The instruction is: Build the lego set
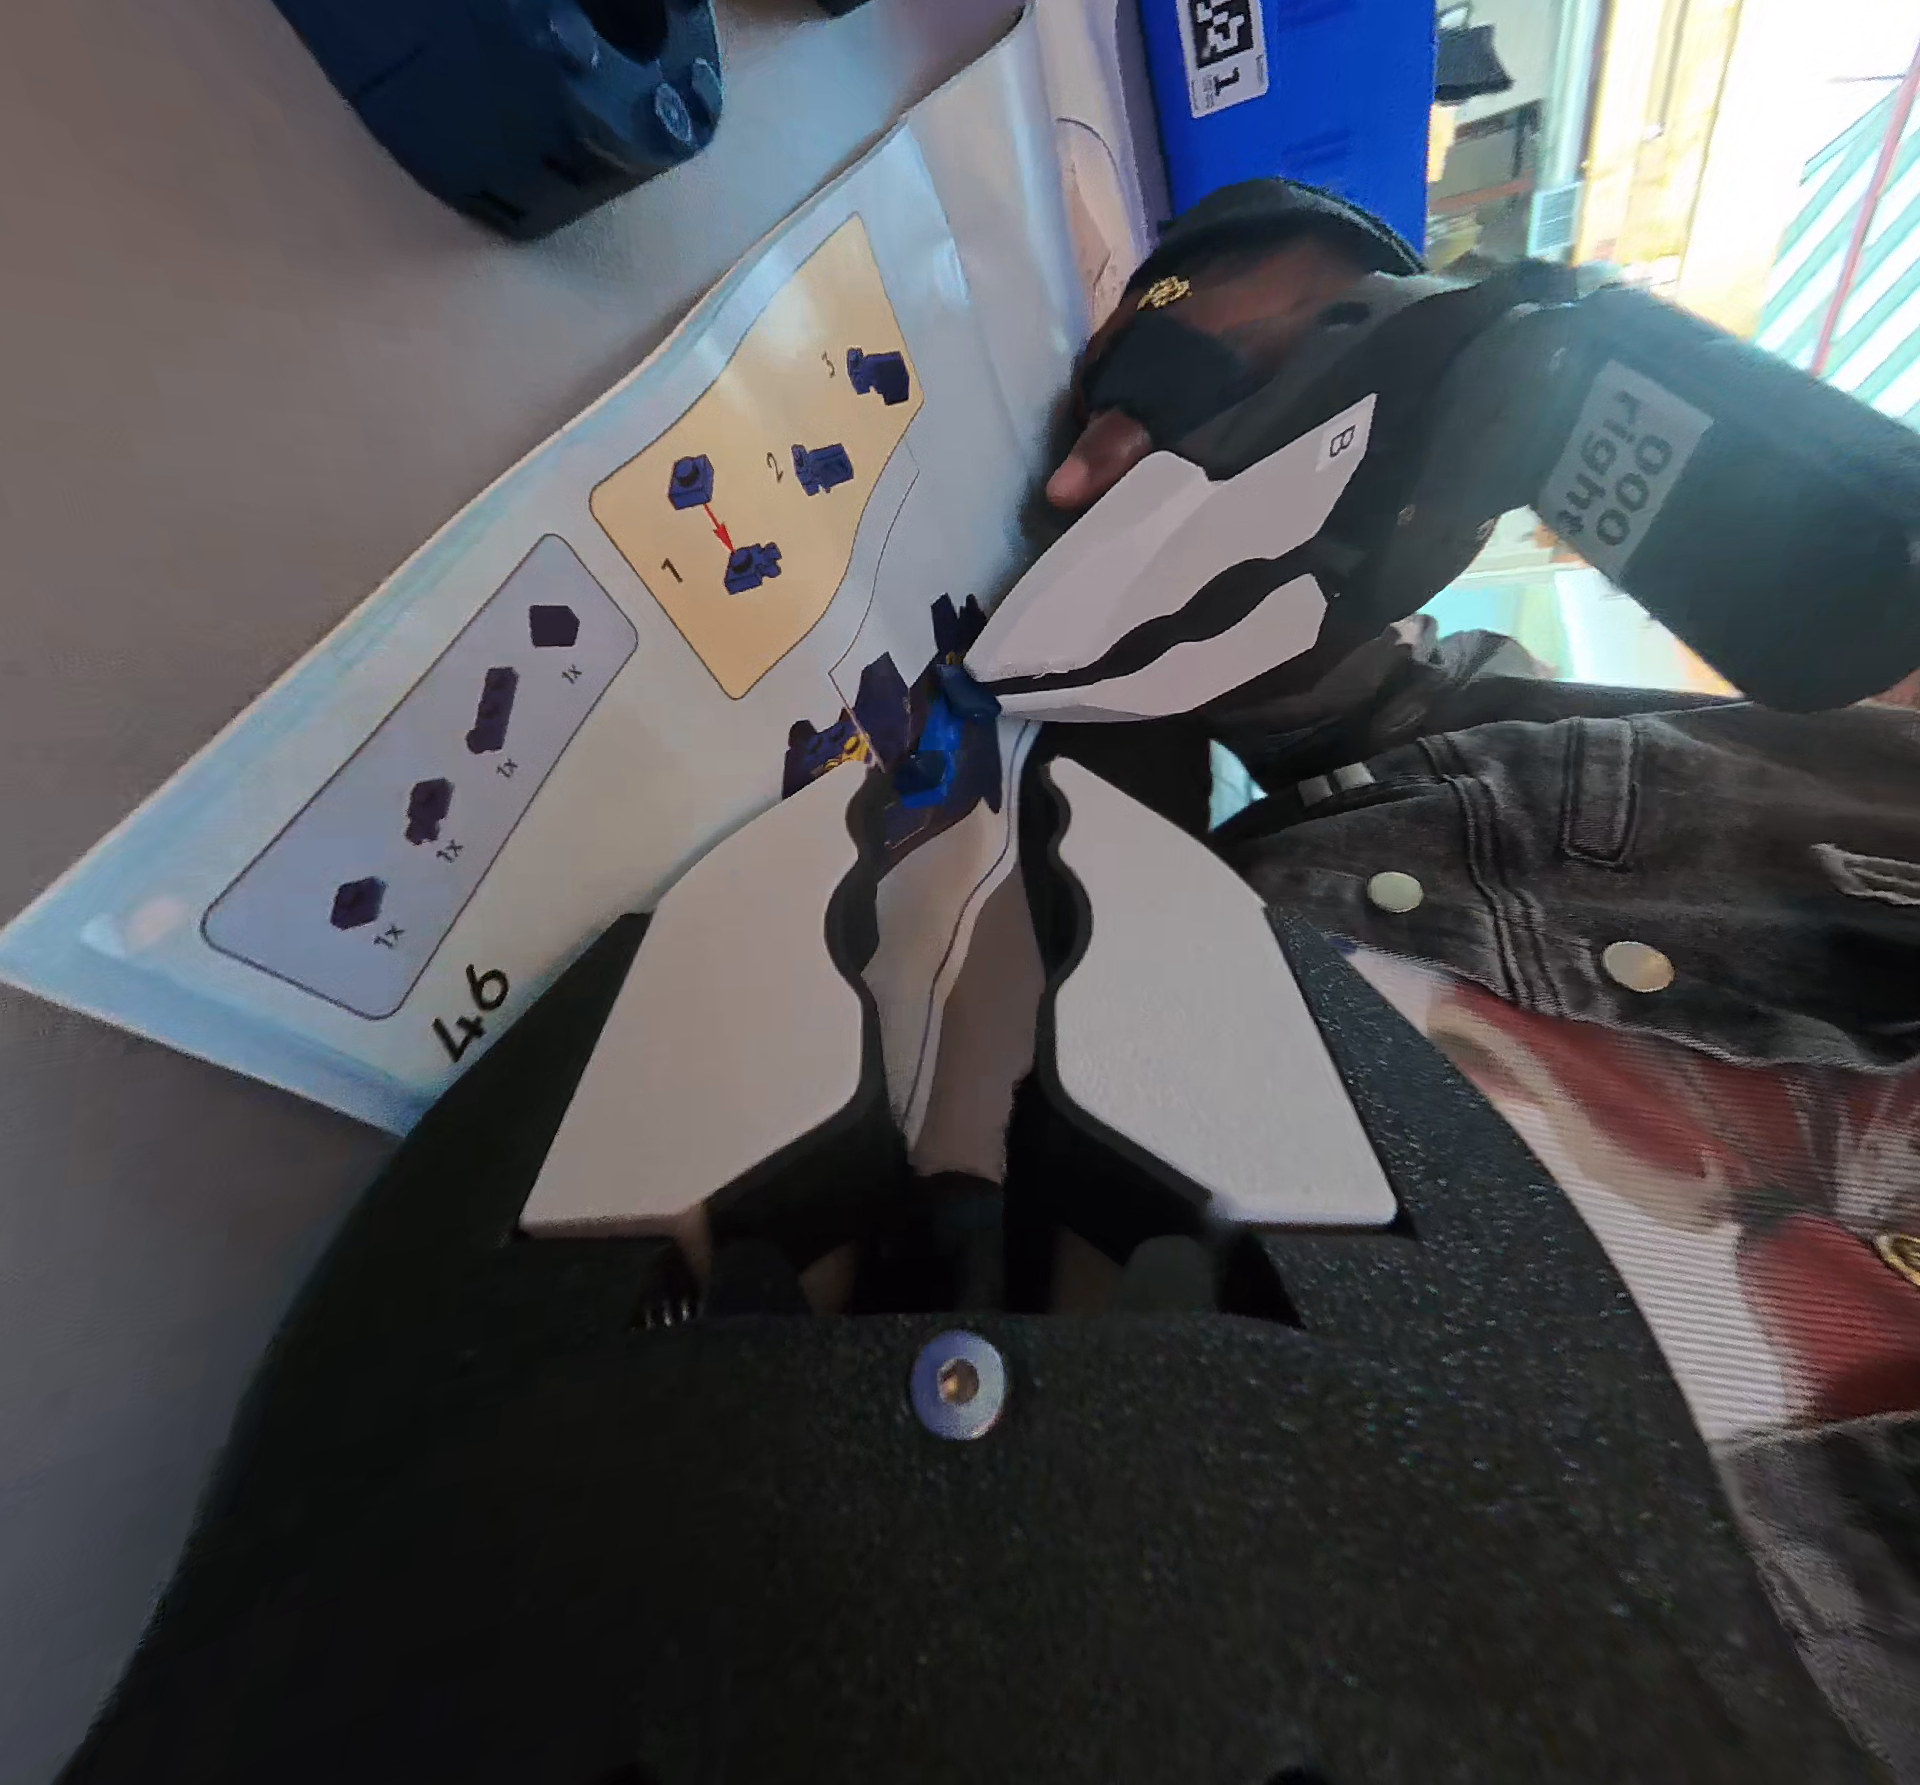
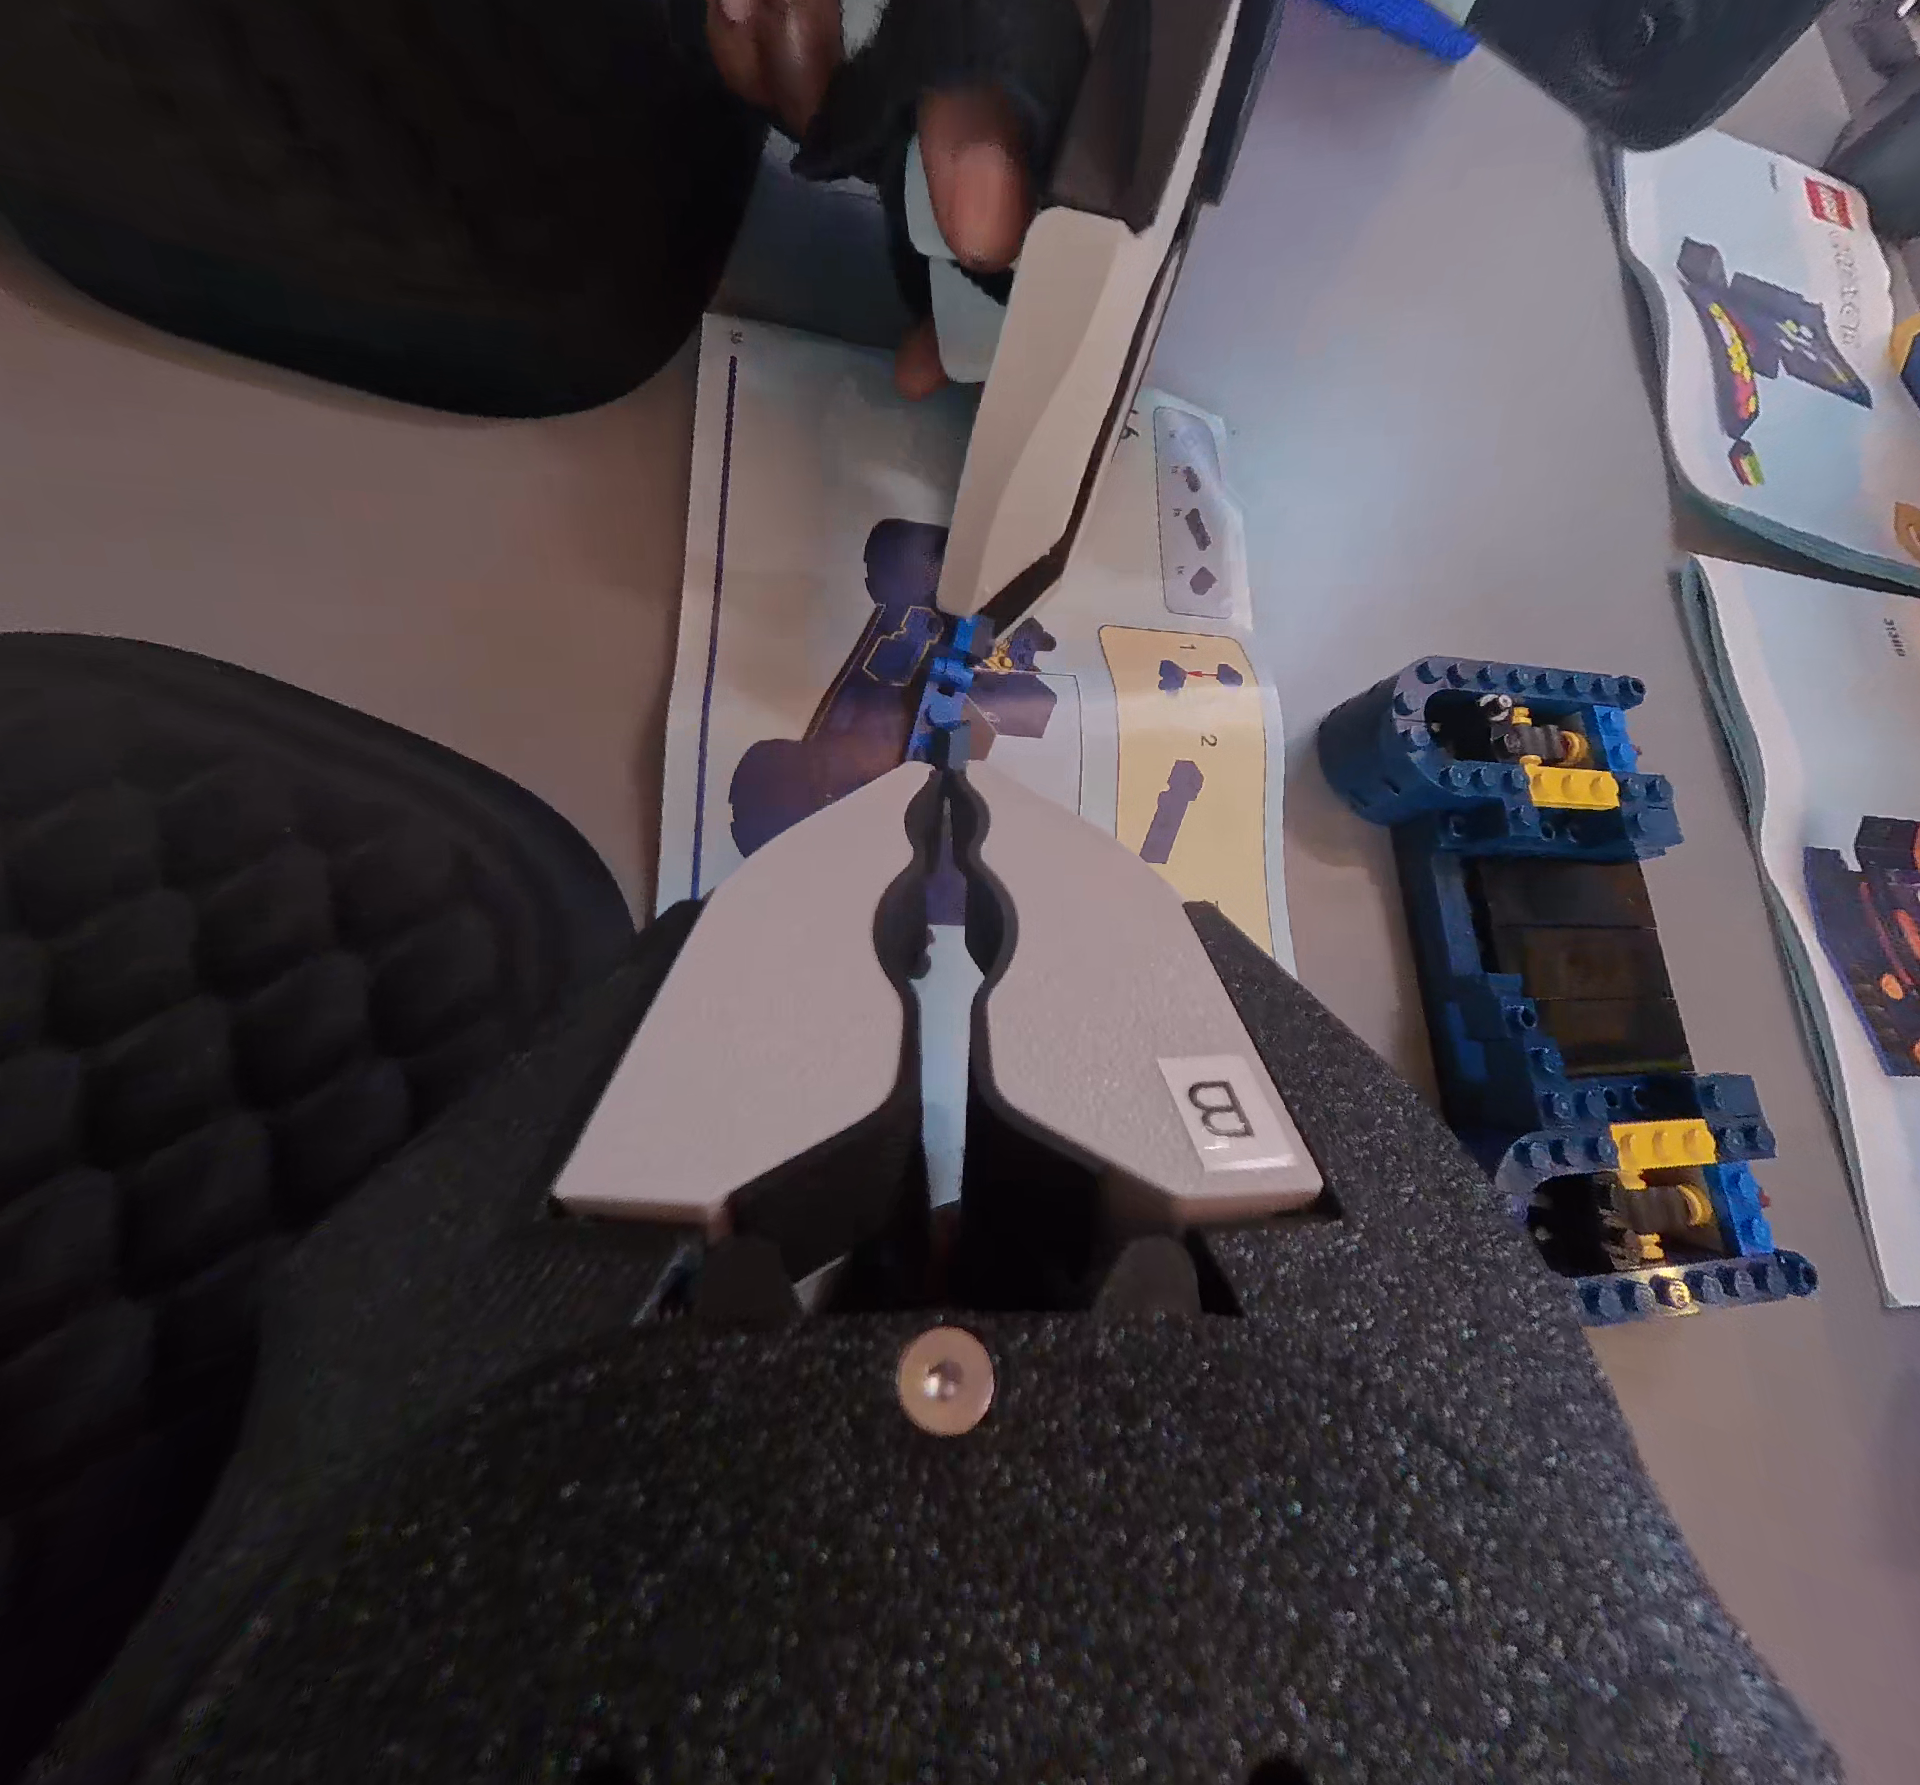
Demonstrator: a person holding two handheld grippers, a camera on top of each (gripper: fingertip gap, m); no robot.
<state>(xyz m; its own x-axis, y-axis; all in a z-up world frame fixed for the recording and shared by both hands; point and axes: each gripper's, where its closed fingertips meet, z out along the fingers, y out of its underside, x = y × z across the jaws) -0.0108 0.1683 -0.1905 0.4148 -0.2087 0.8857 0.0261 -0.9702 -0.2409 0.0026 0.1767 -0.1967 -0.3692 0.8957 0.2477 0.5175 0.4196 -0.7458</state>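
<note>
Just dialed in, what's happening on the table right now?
A person works two hand-held grippers over an open instruction booklet. The right gripper is shut on one end of a small blue brick assembly; the left gripper stands open at its other end. A larger blue and yellow brick model sits aside.

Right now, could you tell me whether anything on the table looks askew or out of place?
The open booklet curls up along one edge instead of lying flat. Otherwise nothing stands out: the blue brick model lies intact beside it.

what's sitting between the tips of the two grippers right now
A small blue brick assembly: the right gripper pinches its near end, the left gripper's fingertip meets its far end, above the open instruction booklet. Right wrist view.
</note>
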